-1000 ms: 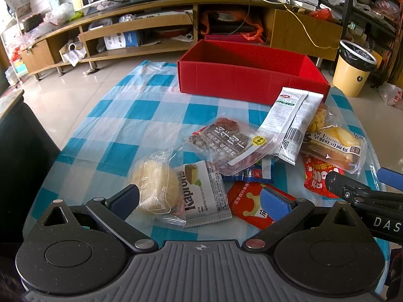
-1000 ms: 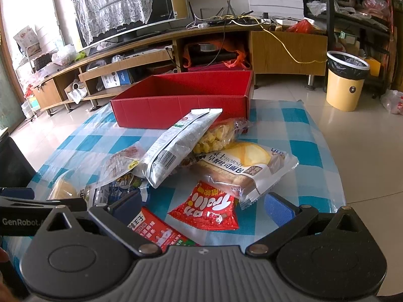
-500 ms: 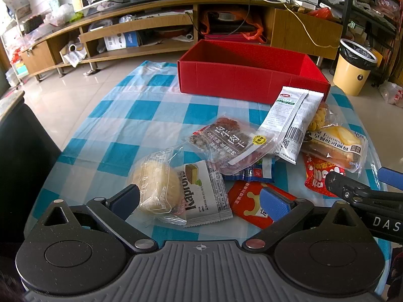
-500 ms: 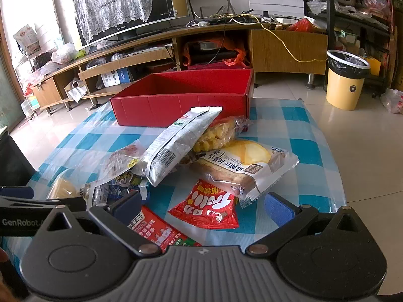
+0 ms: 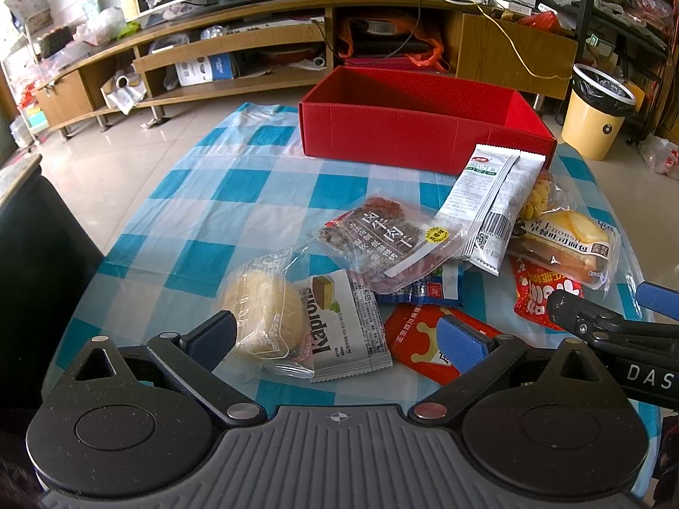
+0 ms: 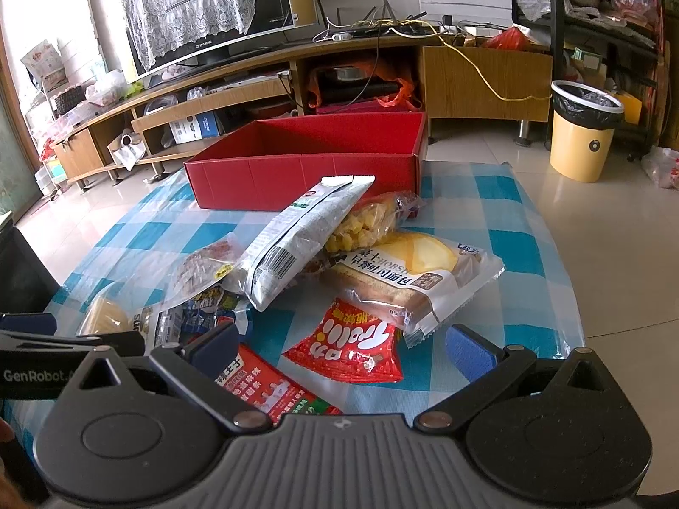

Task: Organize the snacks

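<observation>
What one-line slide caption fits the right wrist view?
Open right gripper hovers over a red snack packet, other snacks piled before an empty red box.

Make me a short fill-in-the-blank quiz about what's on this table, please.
1. The snacks lie on a cloth checked white and ____.
2. The red box behind the snacks holds ____.
3. The long white packet leans on a bag of ____ puffs.
4. Both the left gripper and the right gripper have their fingers ____.

Answers: blue; nothing; yellow; open
</observation>
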